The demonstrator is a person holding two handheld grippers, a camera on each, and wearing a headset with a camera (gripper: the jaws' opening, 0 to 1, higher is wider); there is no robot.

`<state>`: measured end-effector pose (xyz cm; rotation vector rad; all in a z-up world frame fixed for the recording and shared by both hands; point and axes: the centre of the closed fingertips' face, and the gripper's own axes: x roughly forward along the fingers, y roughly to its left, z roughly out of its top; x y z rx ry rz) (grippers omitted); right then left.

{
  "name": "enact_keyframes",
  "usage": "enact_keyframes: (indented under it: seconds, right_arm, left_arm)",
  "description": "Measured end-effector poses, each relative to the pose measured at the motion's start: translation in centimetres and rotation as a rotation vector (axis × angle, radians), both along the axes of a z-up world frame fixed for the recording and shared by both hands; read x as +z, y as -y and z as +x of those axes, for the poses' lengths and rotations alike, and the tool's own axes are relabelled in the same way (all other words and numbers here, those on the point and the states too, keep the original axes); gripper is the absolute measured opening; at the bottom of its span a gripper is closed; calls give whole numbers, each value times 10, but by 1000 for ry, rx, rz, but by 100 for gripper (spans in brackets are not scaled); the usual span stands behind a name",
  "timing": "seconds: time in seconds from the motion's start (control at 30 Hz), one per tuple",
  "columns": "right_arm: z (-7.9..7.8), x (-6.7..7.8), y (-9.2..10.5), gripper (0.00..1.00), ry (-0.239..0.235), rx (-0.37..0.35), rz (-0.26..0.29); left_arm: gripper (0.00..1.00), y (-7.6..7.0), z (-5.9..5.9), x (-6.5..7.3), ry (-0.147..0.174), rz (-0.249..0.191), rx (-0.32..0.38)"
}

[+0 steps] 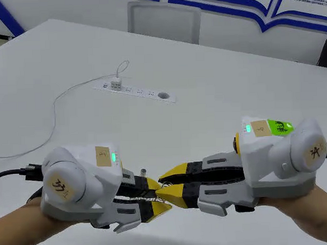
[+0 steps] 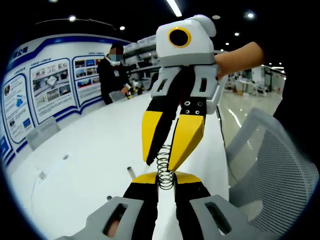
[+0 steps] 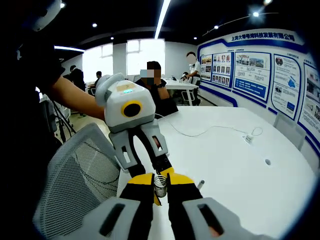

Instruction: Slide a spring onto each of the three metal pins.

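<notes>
The left tongs (image 2: pixel 166 181) and right tongs (image 3: pixel 160 187) meet tip to tip above the table (image 1: pixel 205 72), each clamped on an end of one spring (image 2: pixel 164 167). The two gripper views show its coils plainly, while in the head view the yellow tips mostly cover it. A pin (image 1: pixel 143 171) stands upright on the table just behind the tips, and the head view adds a power strip (image 1: pixel 135 92) farther back.

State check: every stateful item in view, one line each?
left gripper, shut on spring
right gripper, shut on spring
spring, held between both grippers' tips
metal pin, upright, no spring on it
power strip, one white plug inserted
</notes>
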<state>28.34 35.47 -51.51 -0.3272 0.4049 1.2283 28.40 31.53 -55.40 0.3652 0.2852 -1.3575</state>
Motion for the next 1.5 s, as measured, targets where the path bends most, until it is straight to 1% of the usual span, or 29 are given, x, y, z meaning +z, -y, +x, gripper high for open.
enact_keyframes:
  seconds: [0.07,0.13,0.23,0.3,0.37,0.5,0.6,0.67,0.7,0.83,0.97,1.03,1.17,1.2,1.27,1.37,1.43,1.5]
  right_arm:
    - [1,0,0,9,1,0,-4]
    - [1,-1,0,9,2,-1,-7]
    - [2,0,-1,9,3,-4,-3]
    - [3,1,-1,9,3,-6,0]
    - [4,2,0,9,5,-8,-2]
    - [10,4,4,9,11,-26,-2]
    - [16,4,9,9,14,-42,-2]
    - [20,4,12,9,16,-53,-9]
    - [23,4,14,9,18,-60,-11]
    - [32,4,21,9,25,-88,-15]
    - [42,2,29,9,27,-119,-27]
    - [47,1,34,9,26,-131,-30]
    - [56,-2,42,9,28,-162,-40]
    - [59,-3,45,9,27,-174,-41]
    - [65,-4,49,9,29,-194,-42]
    - [72,-6,53,9,31,-217,-47]
    - [77,-8,55,10,30,-232,-50]
    - [81,-11,57,10,27,-239,-54]
  left_arm:
    - [12,0,1,0,2,2,4]
    - [12,0,1,2,-6,-10,5]
    - [16,1,0,3,-10,-16,1]
    - [21,0,1,0,-7,-4,6]
    - [22,-1,2,-2,-8,6,13]
    - [26,-5,4,-4,-15,8,32]
    - [28,-11,5,-7,-22,16,43]
    - [29,-19,6,-11,-23,28,57]
    - [30,-24,7,-15,-31,36,72]
    - [34,-38,11,-23,-47,44,127]
    - [34,-51,9,-34,-72,56,155]
    - [35,-57,7,-39,-85,66,172]
    - [40,-65,9,-46,-101,68,211]
    - [42,-66,11,-47,-107,65,228]
    - [45,-67,11,-48,-111,58,240]
    - [43,-68,11,-50,-120,52,245]
    - [44,-69,10,-53,-132,54,253]
    - [46,-70,10,-55,-137,55,259]
